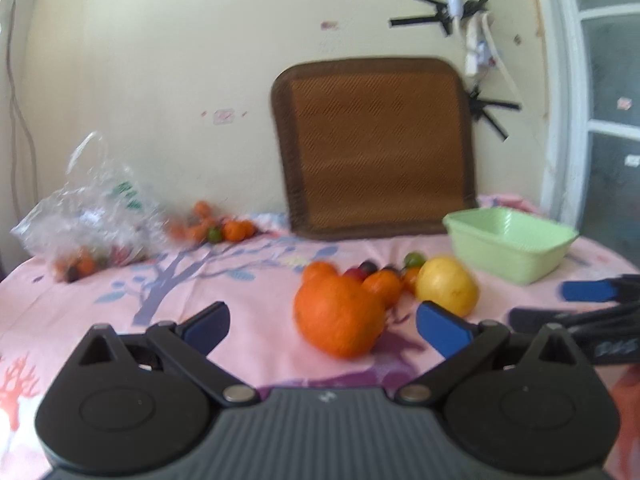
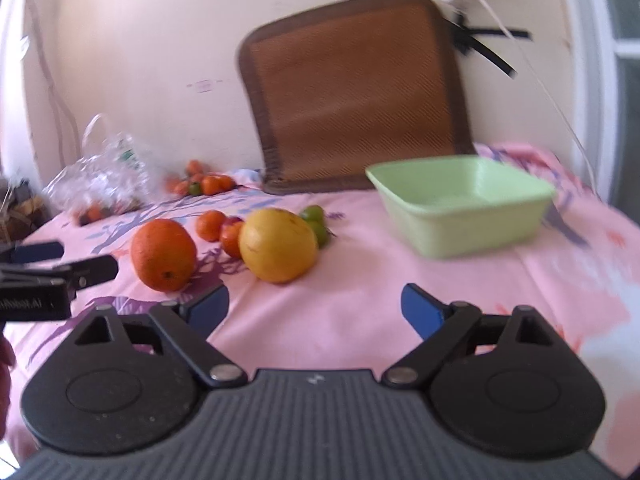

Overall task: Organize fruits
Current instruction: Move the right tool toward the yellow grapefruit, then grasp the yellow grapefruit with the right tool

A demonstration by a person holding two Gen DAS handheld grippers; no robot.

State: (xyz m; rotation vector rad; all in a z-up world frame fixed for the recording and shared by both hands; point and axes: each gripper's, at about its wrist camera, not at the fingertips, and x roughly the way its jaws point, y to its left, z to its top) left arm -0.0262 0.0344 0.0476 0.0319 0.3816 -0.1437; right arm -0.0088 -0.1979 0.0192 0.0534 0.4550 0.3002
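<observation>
Blue-padded, the left gripper and right gripper both hover with jaws spread wide apart, holding nothing, over the pink tablecloth. Just beyond lie a big orange and a yellow fruit amid small fruits. Farther right sits a green basin; a plastic bag lies at the far left edge.

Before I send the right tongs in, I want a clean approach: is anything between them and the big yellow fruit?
Nothing visible: only bare pink tablecloth separates the open right tongs from the yellow fruit.
</observation>
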